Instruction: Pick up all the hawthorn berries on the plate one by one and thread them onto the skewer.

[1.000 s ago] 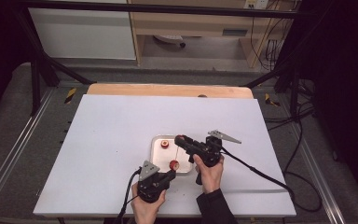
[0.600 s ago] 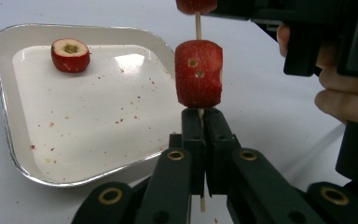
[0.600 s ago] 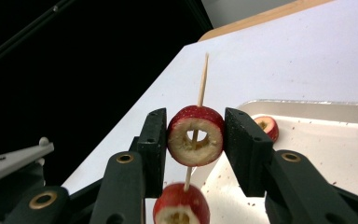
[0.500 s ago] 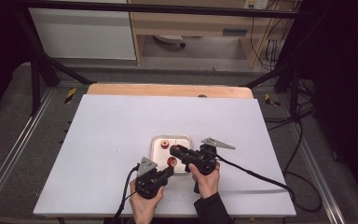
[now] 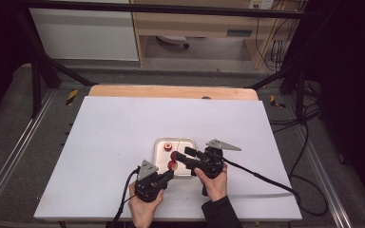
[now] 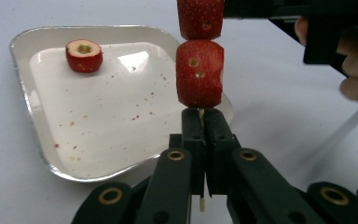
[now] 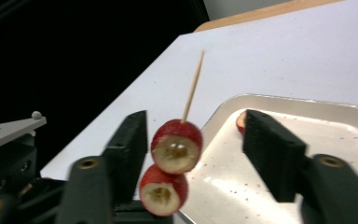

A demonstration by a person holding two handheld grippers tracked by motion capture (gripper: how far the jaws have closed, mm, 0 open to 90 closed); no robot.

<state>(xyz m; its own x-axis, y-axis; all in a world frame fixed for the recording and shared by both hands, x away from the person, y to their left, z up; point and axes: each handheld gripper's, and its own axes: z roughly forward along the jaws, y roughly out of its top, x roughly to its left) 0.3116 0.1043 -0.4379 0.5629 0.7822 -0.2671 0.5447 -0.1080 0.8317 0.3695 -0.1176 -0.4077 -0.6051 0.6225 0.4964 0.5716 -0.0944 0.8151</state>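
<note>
Hawthorn pieces sit threaded on a thin wooden skewer [image 7: 193, 84], and we hold that skewer upright in our left hand-held gripper [image 6: 200, 140], whose jaws are pressed together on the stick just below the lower piece [image 6: 199, 73]. Directly above it is the upper piece [image 6: 200, 17], the two red pieces almost touching. In the right gripper view the skewer's bare tip rises out of the top fruit.

Our right hand-held gripper [image 7: 191, 144] has just been opening: its jaws now stand apart on either side of the skewered fruit, pads clear of it, with the two pieces between them.

All this is over the near right edge of the white tray [image 6: 37, 116], which lies on the white bench [image 5: 123, 128]. One more cut piece [image 6: 84, 55] rests in the tray's far corner, cut face up, well apart from the skewer. Red specks dot the tray's floor.
</note>
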